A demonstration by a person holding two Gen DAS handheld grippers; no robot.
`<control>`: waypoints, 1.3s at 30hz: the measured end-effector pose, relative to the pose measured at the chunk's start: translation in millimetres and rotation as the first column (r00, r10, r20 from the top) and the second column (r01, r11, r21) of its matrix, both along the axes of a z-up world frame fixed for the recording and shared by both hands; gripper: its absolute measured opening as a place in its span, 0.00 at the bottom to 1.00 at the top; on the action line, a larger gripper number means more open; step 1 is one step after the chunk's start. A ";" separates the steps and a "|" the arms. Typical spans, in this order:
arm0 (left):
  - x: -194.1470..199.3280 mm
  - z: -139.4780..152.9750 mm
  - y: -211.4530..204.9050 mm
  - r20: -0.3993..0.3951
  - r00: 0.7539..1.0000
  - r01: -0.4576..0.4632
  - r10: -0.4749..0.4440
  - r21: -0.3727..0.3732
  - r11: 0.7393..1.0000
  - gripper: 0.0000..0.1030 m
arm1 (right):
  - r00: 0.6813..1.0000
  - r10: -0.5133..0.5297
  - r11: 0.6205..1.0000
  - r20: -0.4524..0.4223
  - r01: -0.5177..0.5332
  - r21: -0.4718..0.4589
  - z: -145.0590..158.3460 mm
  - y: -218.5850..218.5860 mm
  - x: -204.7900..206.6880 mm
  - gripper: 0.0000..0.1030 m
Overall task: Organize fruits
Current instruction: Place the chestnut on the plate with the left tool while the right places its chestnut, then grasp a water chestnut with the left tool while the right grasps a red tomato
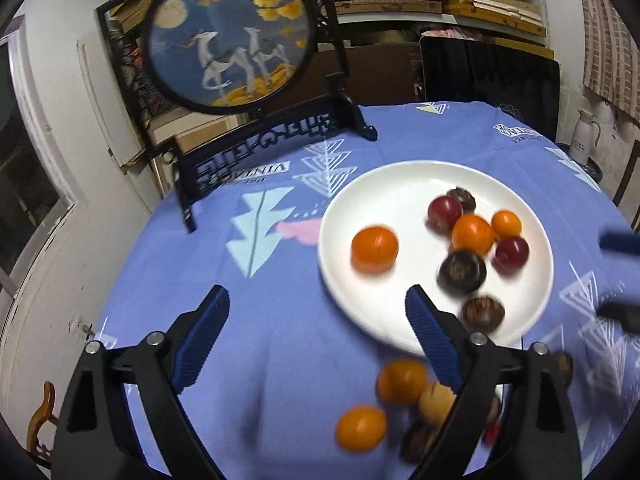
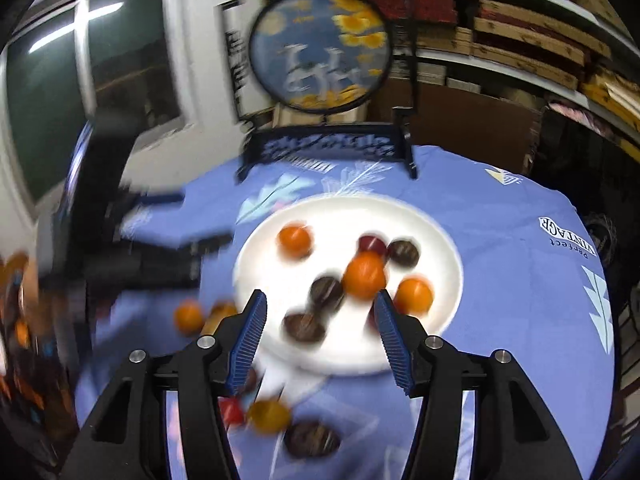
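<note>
A white plate (image 1: 400, 184) sits on the blue tablecloth and holds several fruits: oranges (image 1: 375, 249), red plums (image 1: 445, 214) and dark brown round fruits (image 1: 462, 272). More fruits lie loose on the cloth in front of the plate, among them an orange (image 1: 361, 428) and a pale yellow one (image 1: 436, 402). My left gripper (image 1: 316, 312) is open and empty, above the cloth left of the plate's near rim. My right gripper (image 2: 318, 320) is open and empty over the near part of the plate (image 2: 440, 240). The right wrist view is motion-blurred; loose fruits (image 2: 269, 416) lie under it.
A round painted screen on a black stand (image 1: 224, 36) stands at the table's far left. A dark chair back (image 1: 488, 72) is behind the table. Shelves with boxes fill the back wall. A white jug (image 1: 584, 136) stands at the far right.
</note>
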State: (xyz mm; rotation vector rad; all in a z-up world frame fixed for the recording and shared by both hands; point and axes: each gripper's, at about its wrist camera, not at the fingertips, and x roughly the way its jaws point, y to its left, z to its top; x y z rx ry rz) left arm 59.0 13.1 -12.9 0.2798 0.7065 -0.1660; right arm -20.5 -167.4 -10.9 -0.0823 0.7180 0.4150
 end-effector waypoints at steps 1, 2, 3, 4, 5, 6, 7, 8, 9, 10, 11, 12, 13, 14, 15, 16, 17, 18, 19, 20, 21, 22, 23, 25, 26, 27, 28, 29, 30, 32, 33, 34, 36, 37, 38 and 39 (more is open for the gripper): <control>-5.0 -0.7 4.8 -0.002 1.000 -0.003 0.003 -0.002 1.000 0.87 | 1.000 0.023 1.000 -0.013 -0.023 -0.009 -5.4 4.6 -10.6 0.55; -10.7 -1.9 9.5 -0.006 1.000 -0.006 0.006 -0.002 1.000 0.88 | 0.999 0.047 0.998 -0.027 -0.048 -0.027 -13.2 11.3 -23.5 0.55; -15.7 -2.9 14.0 -0.012 1.000 -0.011 0.011 -0.002 1.000 0.88 | 0.997 0.069 0.997 -0.037 -0.070 -0.042 -21.1 17.4 -35.6 0.55; -23.4 -5.0 20.1 -0.019 1.000 -0.013 0.013 -0.002 1.000 0.88 | 0.995 0.086 0.995 -0.051 -0.089 -0.046 -27.6 20.9 -43.7 0.55; -28.4 -6.6 23.6 -0.026 1.000 -0.009 0.009 -0.002 1.000 0.88 | 0.992 0.104 0.993 -0.075 -0.107 -0.045 -34.7 24.3 -49.5 0.55; -31.8 -8.2 26.3 -0.030 1.000 -0.006 0.006 0.000 1.000 0.88 | 0.988 0.117 0.992 -0.101 -0.122 -0.045 -42.2 28.0 -53.4 0.54; -37.8 -10.7 29.8 -0.034 0.999 -0.003 0.003 0.006 1.000 0.88 | 0.983 0.127 0.989 -0.130 -0.135 -0.056 -51.9 33.8 -56.4 0.54; -41.6 -12.6 31.9 -0.038 0.999 0.000 0.000 0.012 1.000 0.88 | 0.980 0.134 0.987 -0.145 -0.144 -0.066 -58.3 38.4 -57.0 0.53; -44.8 -14.8 33.5 -0.042 0.999 0.002 -0.001 0.018 1.000 0.88 | 0.976 0.143 0.986 -0.163 -0.155 -0.063 -63.8 43.0 -55.5 0.48; -48.6 -17.4 35.4 -0.050 0.999 0.004 -0.003 0.022 1.000 0.88 | 0.972 0.151 0.985 -0.179 -0.162 -0.052 -67.6 46.5 -54.2 0.44; -51.5 -19.6 36.7 -0.058 0.998 0.010 -0.008 0.022 1.000 0.88 | 0.968 0.160 0.985 -0.195 -0.170 -0.035 -71.1 50.3 -51.9 0.43; -54.7 -22.0 37.8 -0.065 0.998 0.017 -0.015 0.022 1.000 0.88 | 0.964 0.169 0.984 -0.206 -0.177 -0.022 -73.3 53.0 -49.0 0.38; -59.3 -25.2 39.2 -0.074 0.997 0.030 -0.029 0.020 0.999 0.88 | 0.964 0.160 0.985 -0.211 -0.172 -0.035 -76.3 56.6 -44.7 0.32; -65.6 -28.1 39.3 -0.085 0.995 0.048 -0.047 0.019 0.999 0.88 | 0.967 0.140 0.986 -0.215 -0.156 -0.060 -79.3 58.9 -39.8 0.31; -70.1 -31.0 38.7 -0.096 0.993 0.068 -0.066 0.022 0.997 0.88 | 0.967 0.130 0.987 -0.220 -0.148 -0.063 -81.3 59.3 -35.6 0.31; -74.2 -33.9 37.9 -0.102 0.991 0.088 -0.085 0.025 0.996 0.88 | 0.966 0.119 0.989 -0.228 -0.136 -0.060 -83.6 58.6 -30.3 0.31; -79.8 -37.2 35.9 -0.106 0.988 0.111 -0.108 0.026 0.993 0.88 | 0.967 0.113 0.990 -0.227 -0.130 -0.059 -84.4 58.2 -28.0 0.31; -83.6 -40.1 33.7 -0.112 0.986 0.131 -0.127 0.025 0.991 0.88 | 0.969 0.107 0.991 -0.223 -0.123 -0.057 -84.1 57.9 -24.5 0.31; -85.9 -42.9 30.5 -0.120 0.982 0.149 -0.145 0.023 0.989 0.88 | 0.969 0.105 0.992 -0.225 -0.120 -0.051 -84.1 57.8 -21.6 0.31; -87.7 -46.2 26.4 -0.131 0.978 0.166 -0.162 0.020 0.986 0.88 | 0.969 0.103 0.992 -0.225 -0.116 -0.044 -83.9 57.0 -18.6 0.31; -89.4 -49.5 21.8 -0.142 0.974 0.183 -0.178 0.021 0.983 0.88 | 0.969 0.100 0.993 -0.226 -0.112 -0.039 -83.9 57.4 -15.3 0.31; -91.1 -53.6 15.5 -0.149 0.970 0.199 -0.193 0.026 0.980 0.88 | 0.969 0.100 0.993 -0.226 -0.112 -0.037 -83.3 57.9 -13.4 0.31; -91.7 -57.6 10.0 -0.157 0.966 0.213 -0.206 0.027 0.977 0.88 | 0.969 0.102 0.993 -0.225 -0.113 -0.035 -84.1 58.2 -12.7 0.28; -90.5 -64.3 2.2 -0.177 0.961 0.223 -0.214 0.032 0.974 0.88 | 0.968 0.114 0.992 -0.222 -0.124 -0.034 -82.5 57.9 -15.4 0.26; -89.1 -68.0 -1.9 -0.190 0.958 0.226 -0.216 0.036 0.973 0.88 | 0.969 0.119 0.991 -0.218 -0.130 -0.034 -81.1 57.3 -17.7 0.26; -87.3 -71.3 -5.5 -0.201 0.954 0.232 -0.221 0.033 0.972 0.87 | 0.969 0.121 0.991 -0.215 -0.131 -0.034 -79.9 56.1 -18.6 0.25; -86.6 -74.0 -8.1 -0.208 0.952 0.236 -0.225 0.029 0.971 0.85 | 0.969 0.125 0.991 -0.212 -0.133 -0.024 -77.7 52.8 -21.5 0.25; -83.9 -76.7 -11.4 -0.219 0.948 0.240 -0.229 0.024 0.970 0.78 | 0.970 0.123 0.991 -0.210 -0.130 -0.017 -76.2 49.9 -22.6 0.25; -80.9 -78.3 -13.9 -0.229 0.945 0.242 -0.231 0.020 0.970 0.69 | 0.971 0.116 0.993 -0.210 -0.120 -0.009 -74.1 44.9 -25.1 0.25; -71.0 -83.9 -19.1 -0.262 0.938 0.239 -0.228 0.010 0.971 0.63 | 0.972 0.102 0.995 -0.212 -0.101 0.015 -72.0 36.4 -27.7 0.25; -67.0 -84.1 -20.4 -0.265 0.936 0.240 -0.234 -0.010 0.971 0.62 | 0.973 0.093 0.996 -0.213 -0.089 0.025 -71.1 32.1 -28.5 0.25; -62.9 -84.2 -22.7 -0.272 0.932 0.242 -0.238 -0.020 0.970 0.61 | 0.973 0.088 0.996 -0.213 -0.084 0.030 -70.8 29.1 -29.6 0.25; -57.8 -83.9 -24.5 -0.280 0.930 0.238 -0.237 -0.032 0.971 0.61 | 0.973 0.082 0.996 -0.217 -0.074 0.043 -71.2 23.8 -30.4 0.25; -55.0 -84.4 -26.4 -0.282 0.929 0.240 -0.241 -0.038 0.970 0.61 | 0.973 0.076 0.997 -0.218 -0.069 0.041 -72.1 22.1 -30.2 0.25; -53.7 -84.6 -27.1 -0.284 0.928 0.240 -0.242 -0.043 0.970 0.62 | 0.973 0.073 0.997 -0.220 -0.066 0.041 -73.2 21.0 -30.0 0.25; -52.4 -84.6 -27.6 -0.287 0.927 0.240 -0.244 -0.049 0.970 0.62 | 0.972 0.074 0.997 -0.223 -0.065 0.046 -74.3 19.9 -31.2 0.25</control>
